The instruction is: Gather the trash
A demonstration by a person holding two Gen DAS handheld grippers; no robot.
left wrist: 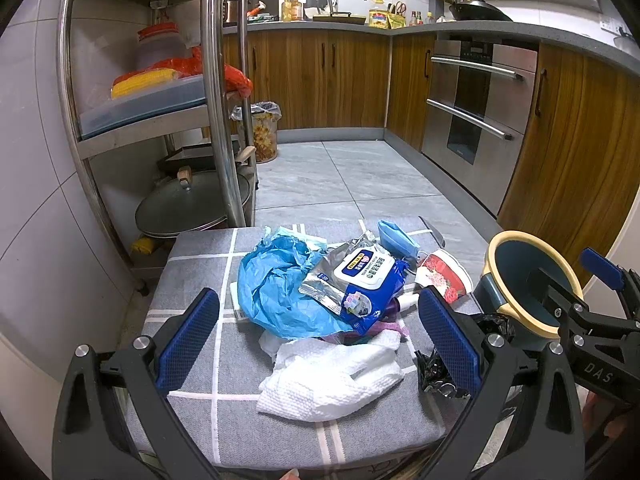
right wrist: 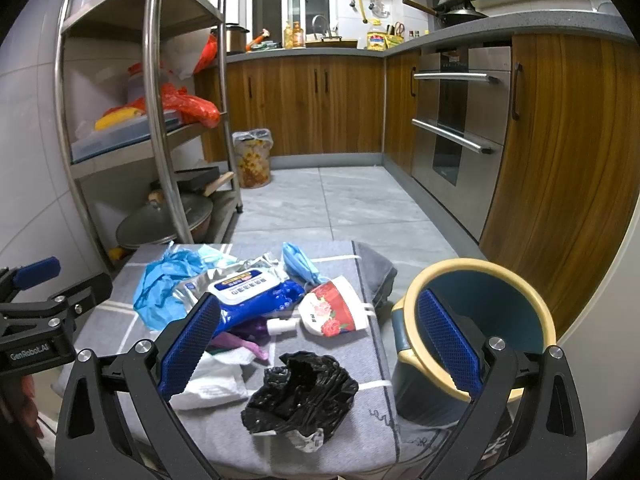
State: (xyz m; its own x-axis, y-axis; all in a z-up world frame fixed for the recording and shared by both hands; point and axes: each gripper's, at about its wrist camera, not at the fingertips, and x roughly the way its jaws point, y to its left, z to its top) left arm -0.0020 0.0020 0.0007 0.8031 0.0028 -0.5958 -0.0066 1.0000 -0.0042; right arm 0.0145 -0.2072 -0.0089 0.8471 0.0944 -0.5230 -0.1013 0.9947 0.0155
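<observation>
A heap of trash lies on a grey tabletop [left wrist: 200,256] with a white grid pattern, and everything is placed here relative to the wipes pack [left wrist: 362,280] at the heap's middle. The pack is blue with a white flip lid, crumpled silver at one end; its long axis runs diagonally, silver end toward the metal shelf [left wrist: 160,128] and blue end toward the bin [left wrist: 528,280]. A crinkled blue plastic sheet [left wrist: 276,292] spreads on the shelf side of the pack, partly under it. Beyond the pack sits a folded blue face mask [left wrist: 396,238], and just beside it toward the bin a red-and-white flowered paper cup [left wrist: 442,274] lies tipped on its side, mouth facing away from the pack. In front of the pack is a wad of white paper towel [left wrist: 332,380], and to its right a crumpled black plastic bag [right wrist: 300,392]. The round blue bin with a cream rim stands at the tabletop's right edge. The left claw [left wrist: 318,344] is spread wide and empty above the paper towel; the right claw [right wrist: 318,344] is equally wide and empty, over the black bag.
</observation>
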